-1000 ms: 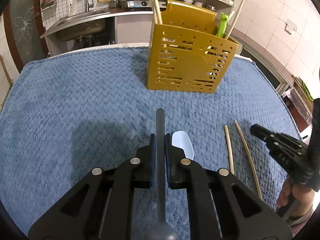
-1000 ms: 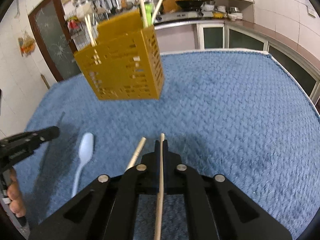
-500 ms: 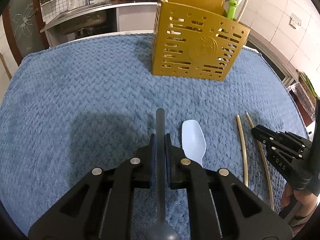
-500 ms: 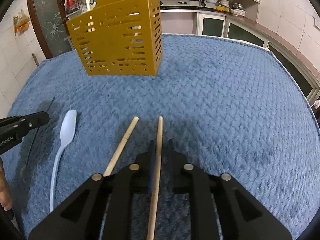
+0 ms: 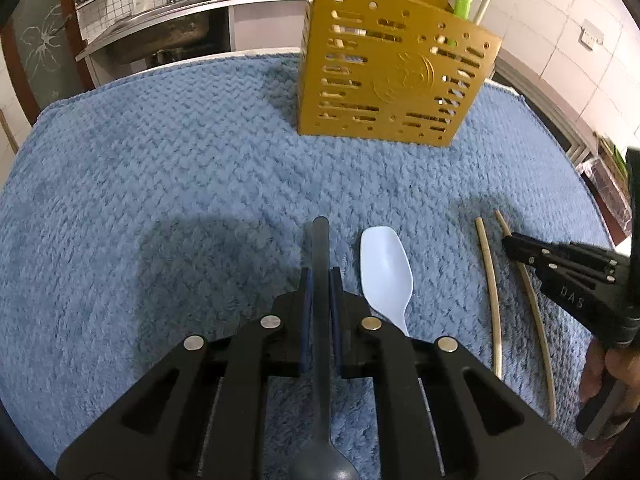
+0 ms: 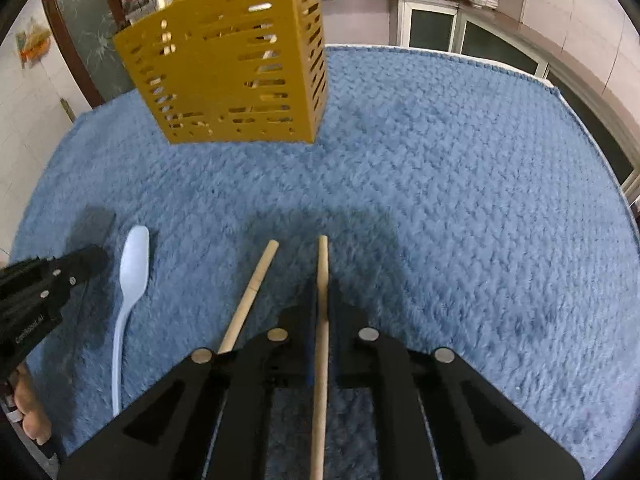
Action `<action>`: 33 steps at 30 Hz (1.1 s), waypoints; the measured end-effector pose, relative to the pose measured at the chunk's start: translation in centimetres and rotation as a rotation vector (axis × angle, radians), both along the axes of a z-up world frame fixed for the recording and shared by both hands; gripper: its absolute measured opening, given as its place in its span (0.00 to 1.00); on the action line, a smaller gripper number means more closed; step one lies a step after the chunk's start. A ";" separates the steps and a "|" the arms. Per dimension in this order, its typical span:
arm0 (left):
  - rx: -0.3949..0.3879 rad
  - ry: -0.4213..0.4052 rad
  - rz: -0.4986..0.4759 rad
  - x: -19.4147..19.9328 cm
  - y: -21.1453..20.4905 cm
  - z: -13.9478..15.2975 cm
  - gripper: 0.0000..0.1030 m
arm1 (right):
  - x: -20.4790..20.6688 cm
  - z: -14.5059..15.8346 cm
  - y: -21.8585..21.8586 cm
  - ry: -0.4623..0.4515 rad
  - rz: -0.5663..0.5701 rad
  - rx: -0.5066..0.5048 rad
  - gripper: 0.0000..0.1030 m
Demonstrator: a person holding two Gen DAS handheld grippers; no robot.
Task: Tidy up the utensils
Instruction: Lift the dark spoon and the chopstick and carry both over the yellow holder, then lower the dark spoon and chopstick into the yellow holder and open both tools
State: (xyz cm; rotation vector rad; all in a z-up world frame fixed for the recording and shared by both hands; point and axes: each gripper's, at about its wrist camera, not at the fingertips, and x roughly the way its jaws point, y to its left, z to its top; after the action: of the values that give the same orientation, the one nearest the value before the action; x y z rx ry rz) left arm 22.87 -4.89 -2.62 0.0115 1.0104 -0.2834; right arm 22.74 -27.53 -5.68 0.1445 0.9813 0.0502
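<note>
My left gripper [image 5: 320,276] is shut on the handle of a dark grey spoon [image 5: 321,248], held low over the blue mat. A pale blue spoon [image 5: 385,268] lies just right of it, also in the right wrist view [image 6: 134,268]. My right gripper [image 6: 322,292] is shut on a wooden chopstick [image 6: 322,264]; it shows in the left wrist view [image 5: 516,250] over that chopstick [image 5: 536,320]. A second chopstick [image 6: 252,296] lies left of it on the mat. The yellow perforated utensil holder [image 5: 388,80] stands at the far side, with chopsticks and a green utensil in it.
The blue textured mat [image 5: 160,180] covers the table. A kitchen counter with sink [image 5: 160,32] and stove lies beyond the far edge. The left gripper shows at the left edge of the right wrist view [image 6: 44,288].
Both grippers have lowered and tipped toward the mat, so the holder sits higher in both views. The right gripper stays closed on its chopstick; the left keeps the grey spoon.
</note>
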 end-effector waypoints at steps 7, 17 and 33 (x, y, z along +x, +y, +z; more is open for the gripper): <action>-0.099 -0.093 0.018 -0.9 1.5 3.2 0.07 | -3.7 4.0 -1.3 -0.222 -0.023 0.082 0.05; -0.199 -0.186 0.029 -1.5 2.7 7.1 0.07 | -7.3 9.9 -2.1 -0.558 -0.049 0.093 0.06; -0.191 -0.294 0.022 0.3 3.0 13.0 0.07 | -5.3 13.1 -1.7 -0.614 -0.026 0.065 0.06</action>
State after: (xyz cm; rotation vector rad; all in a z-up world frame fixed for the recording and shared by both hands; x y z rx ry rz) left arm 23.17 -1.91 10.36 -0.1277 0.6882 -0.3459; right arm 17.41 -29.20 7.38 0.1876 0.3654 0.0961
